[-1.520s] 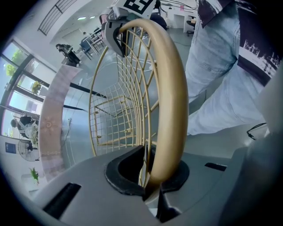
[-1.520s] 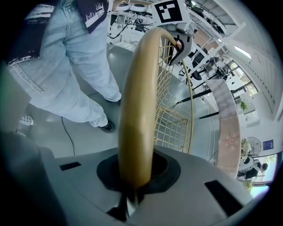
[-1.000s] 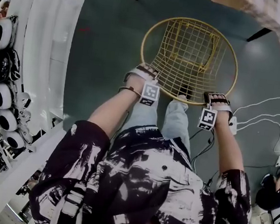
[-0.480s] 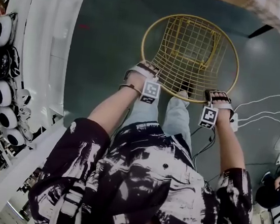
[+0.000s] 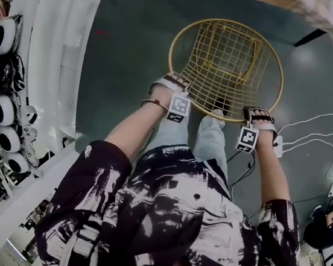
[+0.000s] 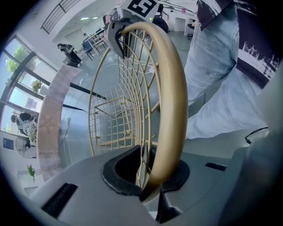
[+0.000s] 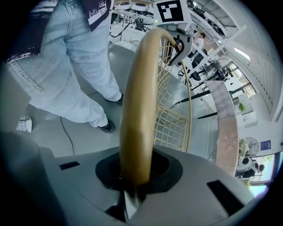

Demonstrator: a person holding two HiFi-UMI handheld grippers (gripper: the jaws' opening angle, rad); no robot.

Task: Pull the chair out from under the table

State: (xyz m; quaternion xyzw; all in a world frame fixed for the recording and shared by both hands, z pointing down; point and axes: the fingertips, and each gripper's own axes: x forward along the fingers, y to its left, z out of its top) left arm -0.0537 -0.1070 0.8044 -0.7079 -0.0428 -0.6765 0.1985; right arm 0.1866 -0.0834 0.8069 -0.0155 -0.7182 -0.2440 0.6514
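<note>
The gold wire chair (image 5: 227, 58) stands on the dark floor in front of the person, its round rim tilted toward me. In the head view my left gripper (image 5: 171, 87) grips the near-left part of the rim and my right gripper (image 5: 260, 116) the near-right part. Seen from the left gripper (image 6: 150, 178), the thick gold rim (image 6: 170, 110) is pinched between the black pads. The right gripper (image 7: 135, 176) likewise holds the rim (image 7: 139, 110); its jaws have just been opening a little, with the rim still between them.
The cloth-covered table (image 5: 328, 17) with dark legs (image 5: 308, 39) lies beyond the chair at top right. White shelving with round items (image 5: 1, 114) runs down the left. White cables (image 5: 322, 128) trail on the floor at the right. The person's jeans (image 5: 211, 141) are just behind the rim.
Nothing has visibly moved; both grippers stay on the chair rim.
</note>
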